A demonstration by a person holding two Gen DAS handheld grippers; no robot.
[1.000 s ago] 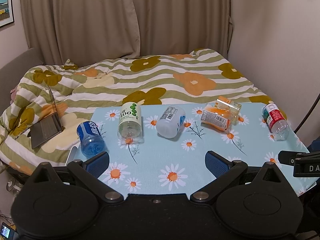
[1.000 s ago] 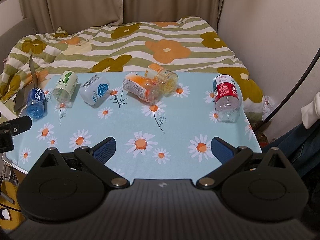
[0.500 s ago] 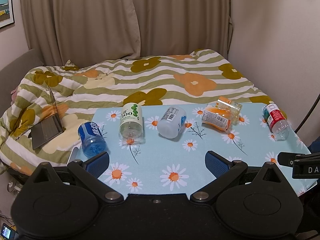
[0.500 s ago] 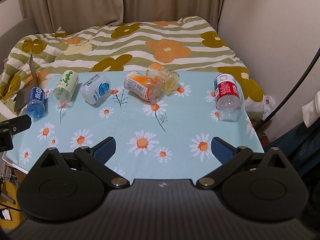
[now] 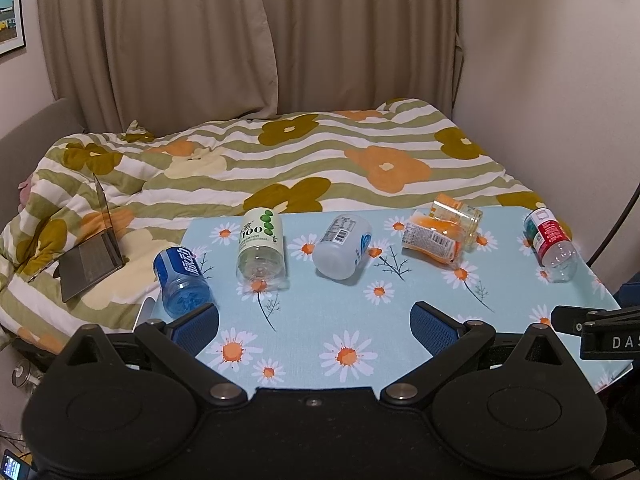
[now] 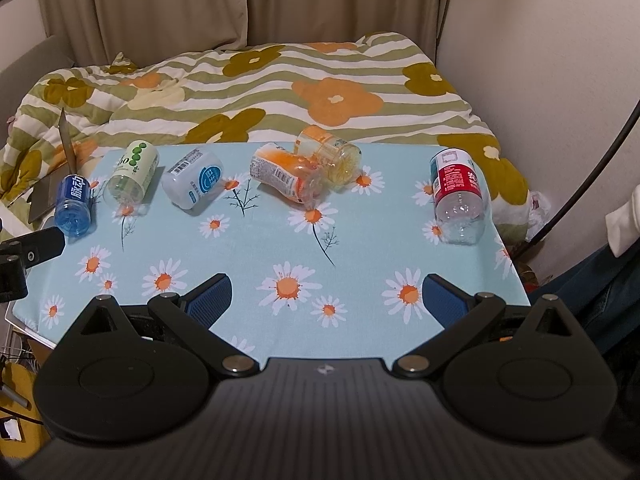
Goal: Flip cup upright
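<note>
Several cut-bottle cups lie on their sides on the daisy-print table (image 5: pixel 320 320): a blue one (image 5: pixel 182 280) at the left edge, a green-and-white one (image 5: pixel 262 246), a white one (image 5: pixel 344 246), an orange-label one (image 5: pixel 434 238) touching a clear yellow one (image 5: pixel 456 214), and a red-label one (image 5: pixel 552 242) at the right. The right wrist view shows the same row, from the blue cup (image 6: pixel 74 202) to the red-label cup (image 6: pixel 458 192). My left gripper (image 5: pixel 314 326) and right gripper (image 6: pixel 324 294) are both open and empty, over the table's near edge.
A bed with a striped flower quilt (image 5: pixel 280 152) lies behind the table, with an open laptop (image 5: pixel 94 244) on it at the left. A wall (image 5: pixel 560 80) stands close on the right. A black cable (image 6: pixel 592 160) hangs at the right.
Both grippers have drifted slightly, so the cups sit a little lower in the right wrist view. No cup has moved and both grippers stay open.
</note>
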